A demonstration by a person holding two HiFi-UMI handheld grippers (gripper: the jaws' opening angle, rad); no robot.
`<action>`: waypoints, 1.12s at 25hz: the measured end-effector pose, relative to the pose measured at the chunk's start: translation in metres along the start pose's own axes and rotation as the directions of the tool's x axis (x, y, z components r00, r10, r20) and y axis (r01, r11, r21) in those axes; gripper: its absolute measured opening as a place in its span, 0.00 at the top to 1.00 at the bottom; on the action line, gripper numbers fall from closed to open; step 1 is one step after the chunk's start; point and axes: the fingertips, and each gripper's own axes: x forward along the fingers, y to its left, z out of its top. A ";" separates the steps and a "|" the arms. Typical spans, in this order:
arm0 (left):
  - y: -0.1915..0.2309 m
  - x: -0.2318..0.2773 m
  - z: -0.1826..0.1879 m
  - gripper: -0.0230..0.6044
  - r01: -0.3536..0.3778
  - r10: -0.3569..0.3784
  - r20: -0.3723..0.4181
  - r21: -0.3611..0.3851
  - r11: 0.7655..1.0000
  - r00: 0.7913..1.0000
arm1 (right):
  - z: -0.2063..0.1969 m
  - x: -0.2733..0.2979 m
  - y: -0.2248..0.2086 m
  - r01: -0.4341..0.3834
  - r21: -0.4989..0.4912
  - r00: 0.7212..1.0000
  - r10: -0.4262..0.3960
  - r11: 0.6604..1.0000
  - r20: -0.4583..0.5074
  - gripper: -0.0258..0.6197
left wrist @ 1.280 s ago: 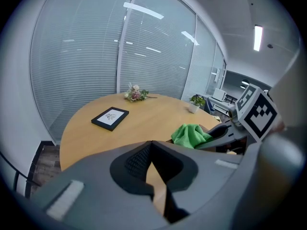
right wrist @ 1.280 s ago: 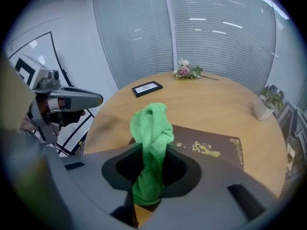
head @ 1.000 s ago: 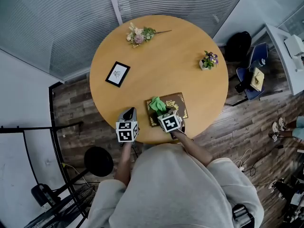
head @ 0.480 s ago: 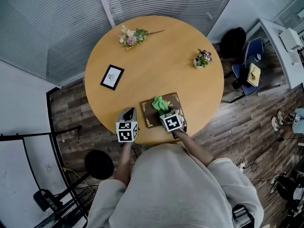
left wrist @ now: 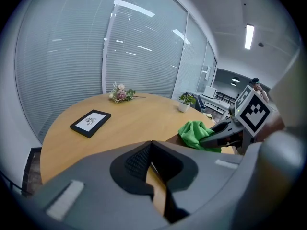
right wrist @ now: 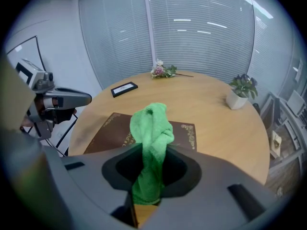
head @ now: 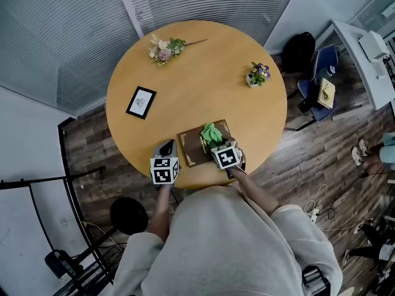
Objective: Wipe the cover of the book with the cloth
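Note:
A dark brown book (head: 192, 148) with gold corner ornaments lies flat near the table's front edge. My right gripper (head: 217, 143) is shut on a green cloth (head: 213, 132), which hangs bunched over the right half of the cover. In the right gripper view the cloth (right wrist: 151, 128) rises out of the right gripper (right wrist: 152, 152), with the book (right wrist: 108, 131) just beyond. My left gripper (head: 168, 147) hovers at the table edge left of the book, shut and holding nothing. From the left gripper (left wrist: 152, 150) view, the cloth (left wrist: 195, 133) is to the right.
On the round wooden table (head: 203, 97) are a black picture frame (head: 141, 102) at left, a flower bouquet (head: 162, 47) at the far side and a small potted plant (head: 256, 74) at right. A black stool (head: 128, 213) and a blue chair (head: 318, 85) stand on the floor.
My right gripper has carried the green cloth rightward across the book cover, from its left part to its right half. The left gripper has stayed by the table edge.

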 end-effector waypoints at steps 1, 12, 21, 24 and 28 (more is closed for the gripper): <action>-0.001 0.001 0.001 0.95 0.002 -0.002 0.000 0.002 1.000 1.000 | -0.001 -0.001 -0.003 0.005 0.003 1.000 -0.005 1.000 0.002 0.81; -0.010 0.006 0.005 0.95 0.022 -0.021 -0.007 0.016 1.000 1.000 | -0.009 -0.011 -0.034 0.051 0.042 0.999 -0.050 0.998 -0.006 0.81; -0.013 0.010 0.006 0.95 0.033 -0.033 -0.007 0.022 0.999 0.999 | -0.017 -0.019 -0.057 0.097 0.097 0.995 -0.096 0.991 -0.016 0.81; -0.012 0.010 0.006 0.95 0.035 -0.035 -0.005 0.024 0.999 0.999 | -0.020 -0.022 -0.065 0.114 0.114 0.993 -0.113 0.987 -0.017 0.81; -0.011 0.010 0.005 0.95 0.037 -0.037 -0.006 0.024 0.999 0.999 | -0.024 -0.023 -0.074 0.131 0.132 0.991 -0.130 0.983 -0.019 0.81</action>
